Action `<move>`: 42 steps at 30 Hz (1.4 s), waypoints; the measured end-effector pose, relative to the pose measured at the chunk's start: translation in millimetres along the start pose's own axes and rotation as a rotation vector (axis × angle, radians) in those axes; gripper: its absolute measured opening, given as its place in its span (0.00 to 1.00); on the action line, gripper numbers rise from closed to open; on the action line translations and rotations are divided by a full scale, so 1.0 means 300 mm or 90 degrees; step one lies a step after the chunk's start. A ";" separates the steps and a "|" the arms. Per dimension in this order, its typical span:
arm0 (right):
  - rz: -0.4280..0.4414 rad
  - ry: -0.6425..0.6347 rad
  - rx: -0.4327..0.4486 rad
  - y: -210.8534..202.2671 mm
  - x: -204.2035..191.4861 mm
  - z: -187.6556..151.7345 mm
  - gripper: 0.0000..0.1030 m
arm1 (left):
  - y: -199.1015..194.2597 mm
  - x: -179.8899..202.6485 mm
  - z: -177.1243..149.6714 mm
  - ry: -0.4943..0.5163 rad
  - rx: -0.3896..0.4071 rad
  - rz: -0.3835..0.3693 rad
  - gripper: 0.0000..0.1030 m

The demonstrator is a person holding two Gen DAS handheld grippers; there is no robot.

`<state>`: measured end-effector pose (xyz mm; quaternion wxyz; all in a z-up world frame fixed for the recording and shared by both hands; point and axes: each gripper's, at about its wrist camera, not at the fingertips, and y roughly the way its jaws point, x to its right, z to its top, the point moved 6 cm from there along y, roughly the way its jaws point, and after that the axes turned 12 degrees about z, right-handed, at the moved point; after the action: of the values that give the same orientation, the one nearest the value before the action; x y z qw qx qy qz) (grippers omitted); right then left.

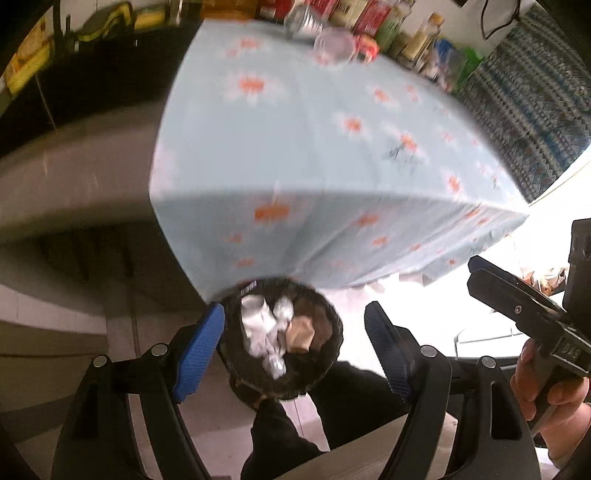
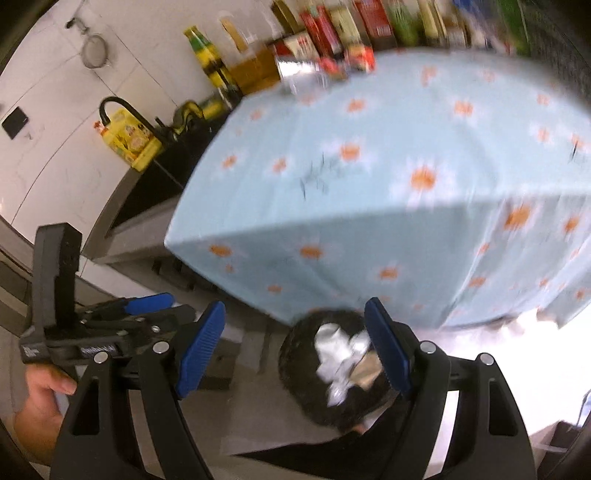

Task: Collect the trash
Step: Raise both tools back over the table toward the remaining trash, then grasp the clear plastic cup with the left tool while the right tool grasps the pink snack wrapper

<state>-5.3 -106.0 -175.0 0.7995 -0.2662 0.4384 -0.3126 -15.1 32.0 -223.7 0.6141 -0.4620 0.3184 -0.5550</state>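
Below both cameras, on the floor just beside the draped edge of the bench [image 1: 314, 155], stands a dark trash bin [image 1: 325, 332] holding crumpled white paper [image 1: 258, 328] and a brown scrap [image 1: 301, 334]. Held above the bin, the left gripper [image 1: 294, 349] has its blue-padded fingers [image 1: 199, 349] spread wide with nothing between them, and the right gripper [image 2: 294, 347] has its fingers [image 2: 201, 349] just as wide and empty. Along the far edge of the flowered blue cloth [image 2: 406, 122], bottles and cartons [image 2: 332, 29] stand in a blurred row
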 end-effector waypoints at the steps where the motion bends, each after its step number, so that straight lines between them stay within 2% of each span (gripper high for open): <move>1: 0.001 -0.002 0.006 -0.009 -0.001 0.012 0.75 | -0.019 0.000 0.016 -0.001 0.008 0.000 0.74; 5: -0.009 -0.037 0.039 -0.063 -0.006 0.096 0.75 | -0.084 0.021 0.097 0.007 0.043 0.004 0.74; 9: -0.003 -0.051 0.063 -0.110 0.007 0.192 0.79 | -0.130 0.040 0.171 0.009 0.063 0.006 0.74; 17: -0.011 -0.109 0.094 -0.161 0.049 0.400 0.79 | -0.166 0.059 0.328 -0.015 0.099 0.029 0.74; 29: 0.003 -0.158 0.078 -0.114 0.191 0.708 0.79 | -0.117 0.137 0.565 -0.047 0.107 0.069 0.75; 32: 0.013 -0.159 0.071 -0.089 0.236 0.774 0.79 | -0.093 0.160 0.618 -0.052 0.107 0.085 0.80; 39: 0.026 -0.138 0.051 -0.011 0.383 0.927 0.79 | -0.019 0.205 0.733 -0.077 0.089 0.108 0.80; 42: 0.036 -0.139 0.034 0.040 0.434 0.986 0.79 | 0.023 0.219 0.796 -0.091 0.082 0.115 0.85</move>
<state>309.0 -148.7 -112.8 0.8577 -0.2650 0.3477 -0.2707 215.3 18.7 -133.7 0.7112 -0.4289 0.2779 -0.4826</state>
